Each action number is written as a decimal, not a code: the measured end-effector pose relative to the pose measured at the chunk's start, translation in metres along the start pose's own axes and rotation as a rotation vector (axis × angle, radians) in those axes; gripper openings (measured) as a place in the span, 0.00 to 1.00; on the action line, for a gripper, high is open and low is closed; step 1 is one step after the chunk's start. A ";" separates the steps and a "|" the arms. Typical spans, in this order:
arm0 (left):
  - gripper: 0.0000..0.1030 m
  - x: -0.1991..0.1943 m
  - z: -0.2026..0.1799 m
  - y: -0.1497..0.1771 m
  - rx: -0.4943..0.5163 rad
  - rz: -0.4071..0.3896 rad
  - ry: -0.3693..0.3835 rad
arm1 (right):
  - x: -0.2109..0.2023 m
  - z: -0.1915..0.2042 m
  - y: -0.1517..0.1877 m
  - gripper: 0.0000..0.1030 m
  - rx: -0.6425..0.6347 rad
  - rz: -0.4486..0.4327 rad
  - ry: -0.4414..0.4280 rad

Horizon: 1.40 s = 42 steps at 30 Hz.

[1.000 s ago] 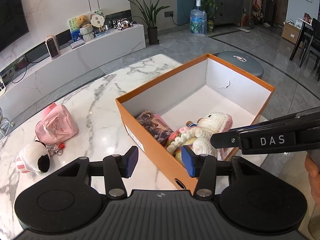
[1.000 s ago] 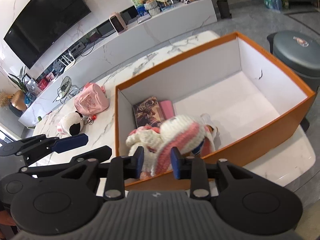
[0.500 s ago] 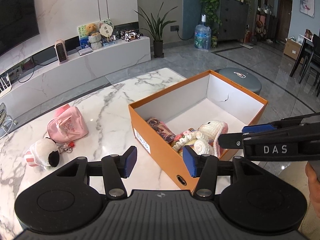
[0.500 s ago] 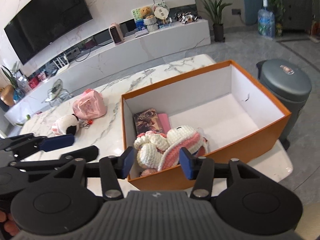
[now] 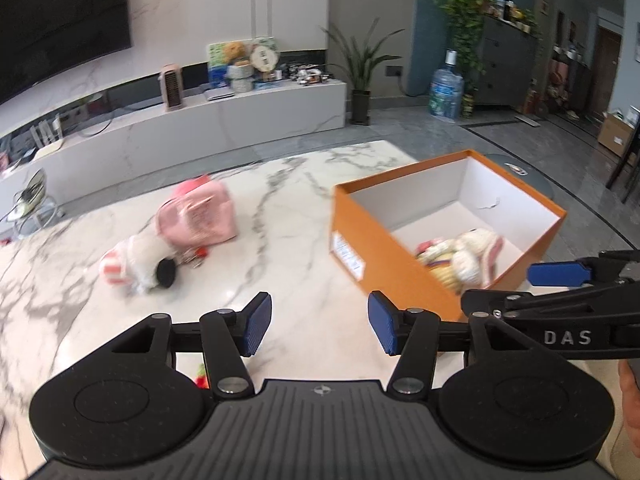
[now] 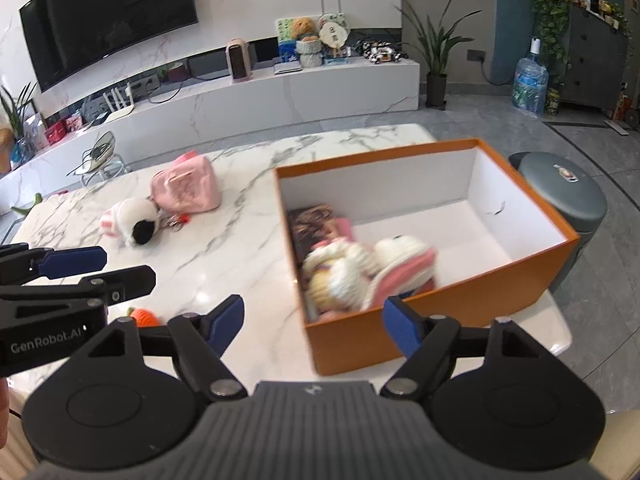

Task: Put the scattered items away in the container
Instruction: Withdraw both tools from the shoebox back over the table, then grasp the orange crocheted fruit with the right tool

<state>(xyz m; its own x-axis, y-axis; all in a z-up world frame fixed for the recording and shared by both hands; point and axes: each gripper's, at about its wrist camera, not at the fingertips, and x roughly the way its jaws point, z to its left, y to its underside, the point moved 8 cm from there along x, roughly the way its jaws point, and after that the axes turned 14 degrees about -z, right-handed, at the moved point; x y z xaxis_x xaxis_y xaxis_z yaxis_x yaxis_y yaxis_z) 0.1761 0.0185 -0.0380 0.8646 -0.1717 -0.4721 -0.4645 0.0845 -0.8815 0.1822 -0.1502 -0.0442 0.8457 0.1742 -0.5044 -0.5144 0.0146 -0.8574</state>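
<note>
Now we hold both claws empty above the worktop point(image 6: 248, 256) — left claw point(image 5: 318, 328) and right claw point(image 6: 314, 322) are opening. Our knitted doll point(image 6: 360, 272) lies in the orange box point(image 6: 440, 312); the pink bag point(image 6: 186, 192) and plush toy point(image 6: 132, 224) sit outside.

Far ahead of the claw, a dark television point(image 6: 108, 20) hangs on the marble wall above a long white media shelf point(image 6: 256, 92). On that shelf stand a small pink heater point(image 6: 239, 59), a teddy bear point(image 6: 303, 27) and a round sign point(image 6: 334, 34). Ahead and to the right, a potted plant point(image 6: 436, 60) sits on the grey floor, then a blue water bottle point(image 6: 530, 80). Nearer on the right stands a grey round bin point(image 6: 568, 196).
</note>
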 end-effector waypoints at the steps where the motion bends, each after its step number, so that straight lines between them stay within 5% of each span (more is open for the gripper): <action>1: 0.61 -0.002 0.007 0.004 -0.009 0.003 -0.010 | 0.000 0.005 0.002 0.80 -0.002 0.002 -0.005; 14: 0.61 -0.013 0.086 0.049 -0.109 0.048 -0.076 | 0.025 0.082 0.024 0.78 -0.109 -0.037 -0.051; 26: 0.61 0.021 0.116 0.083 -0.140 0.142 -0.074 | 0.083 0.120 0.051 0.74 -0.225 0.037 -0.069; 42: 0.61 0.051 0.166 0.096 -0.148 0.220 -0.178 | 0.136 0.181 0.083 0.74 -0.278 0.128 -0.256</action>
<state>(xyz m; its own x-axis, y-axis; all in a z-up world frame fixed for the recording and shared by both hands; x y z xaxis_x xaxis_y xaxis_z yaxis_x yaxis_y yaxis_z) 0.2075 0.1807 -0.1485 0.7544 0.0108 -0.6563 -0.6553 -0.0454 -0.7540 0.2282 0.0531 -0.1656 0.6967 0.3973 -0.5973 -0.5257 -0.2838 -0.8019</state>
